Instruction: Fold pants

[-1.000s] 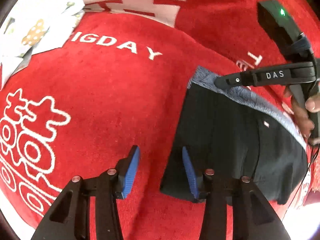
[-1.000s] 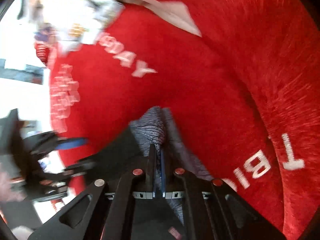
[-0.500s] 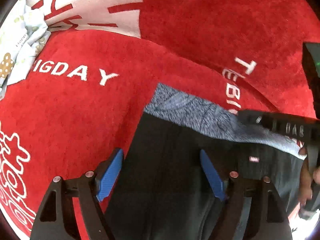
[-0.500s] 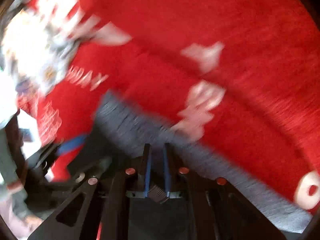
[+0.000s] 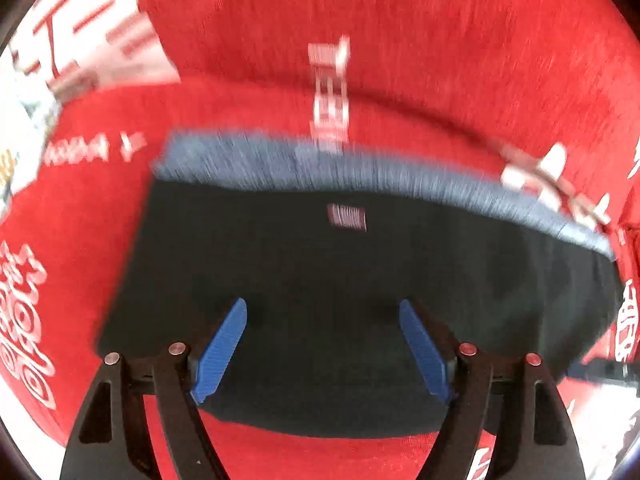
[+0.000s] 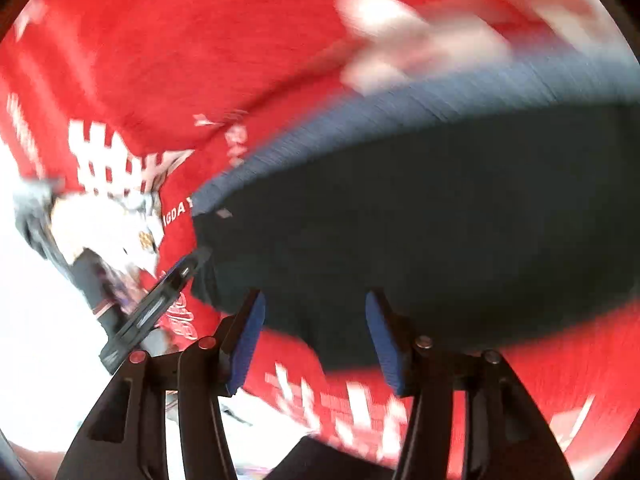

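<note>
The black pants [image 5: 320, 272] lie folded into a flat rectangle on the red blanket [image 5: 400, 40], with the grey-blue waistband [image 5: 360, 176] along the far edge. My left gripper [image 5: 322, 344] is open and empty, hovering over the near half of the pants. In the right wrist view the pants [image 6: 420, 216] fill the middle and right. My right gripper [image 6: 314, 336] is open and empty above their near edge. The left gripper [image 6: 160, 300] shows at the pants' left side in that view. Both views are motion-blurred.
The red blanket [image 6: 200, 40] carries white lettering [image 5: 328, 92] and covers the whole surface. A pale patterned cloth [image 6: 112, 224] lies at the far left, also at the left rim of the left wrist view [image 5: 16, 152].
My right gripper let go of the waistband, opened and drew back toward the pants' near edge. My left gripper moved right, from beside the pants to over them.
</note>
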`<state>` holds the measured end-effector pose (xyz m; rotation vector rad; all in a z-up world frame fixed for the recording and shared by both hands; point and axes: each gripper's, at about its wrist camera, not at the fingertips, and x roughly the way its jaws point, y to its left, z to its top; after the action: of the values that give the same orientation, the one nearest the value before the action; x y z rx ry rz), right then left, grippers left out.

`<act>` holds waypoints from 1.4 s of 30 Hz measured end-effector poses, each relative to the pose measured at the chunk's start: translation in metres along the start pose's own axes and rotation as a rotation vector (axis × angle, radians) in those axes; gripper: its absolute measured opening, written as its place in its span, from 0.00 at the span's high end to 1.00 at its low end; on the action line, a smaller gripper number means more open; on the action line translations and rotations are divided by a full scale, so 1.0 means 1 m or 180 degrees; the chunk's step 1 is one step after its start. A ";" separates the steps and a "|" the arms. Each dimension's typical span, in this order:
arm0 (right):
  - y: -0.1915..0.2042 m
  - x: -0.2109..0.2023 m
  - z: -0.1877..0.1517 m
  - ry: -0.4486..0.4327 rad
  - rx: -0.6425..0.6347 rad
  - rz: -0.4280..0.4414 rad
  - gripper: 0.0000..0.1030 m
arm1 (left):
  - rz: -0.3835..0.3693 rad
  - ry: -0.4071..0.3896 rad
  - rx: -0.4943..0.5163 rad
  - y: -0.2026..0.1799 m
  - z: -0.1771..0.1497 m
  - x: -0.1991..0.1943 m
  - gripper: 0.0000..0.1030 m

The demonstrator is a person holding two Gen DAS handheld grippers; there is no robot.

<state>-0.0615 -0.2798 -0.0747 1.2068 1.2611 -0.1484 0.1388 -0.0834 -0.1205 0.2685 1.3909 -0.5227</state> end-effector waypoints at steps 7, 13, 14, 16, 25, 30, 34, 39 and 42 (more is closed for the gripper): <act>-0.077 -0.009 -0.031 -0.0211 0.0616 0.0192 0.45 | 0.0050 -0.0025 0.0058 -0.003 -0.006 0.003 0.21; -0.092 -0.021 -0.027 -0.0380 0.0821 0.0427 0.51 | 0.0130 0.0008 0.0068 -0.007 -0.004 0.007 0.21; -0.092 -0.026 -0.028 -0.0379 0.0798 0.0430 0.51 | 0.0136 0.0008 0.0060 -0.008 -0.005 0.005 0.21; -0.093 -0.032 -0.032 -0.0385 0.0760 0.0424 0.51 | 0.0140 0.0004 0.0061 -0.007 -0.005 0.005 0.21; -0.109 -0.023 -0.024 -0.0542 0.1051 0.0447 0.54 | 0.0150 0.0006 0.0074 -0.006 -0.006 0.005 0.21; -0.086 -0.041 -0.018 -0.0636 0.0647 0.0303 0.93 | 0.0184 -0.0024 0.0108 -0.007 -0.007 0.006 0.18; -0.107 -0.029 -0.031 -0.0434 0.0755 0.0035 0.93 | 0.0282 0.0033 0.0114 -0.009 -0.005 0.004 0.17; -0.123 -0.076 -0.041 -0.0629 0.0689 -0.0059 0.81 | 0.0243 -0.0055 0.0277 -0.030 -0.003 -0.021 0.17; -0.145 -0.112 -0.027 -0.0902 0.0836 -0.0111 0.75 | 0.0062 -0.0079 0.0358 -0.060 -0.006 -0.027 0.17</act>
<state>-0.2187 -0.3784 -0.0707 1.3342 1.0350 -0.5064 0.1015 -0.1268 -0.0878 0.3648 1.3355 -0.5871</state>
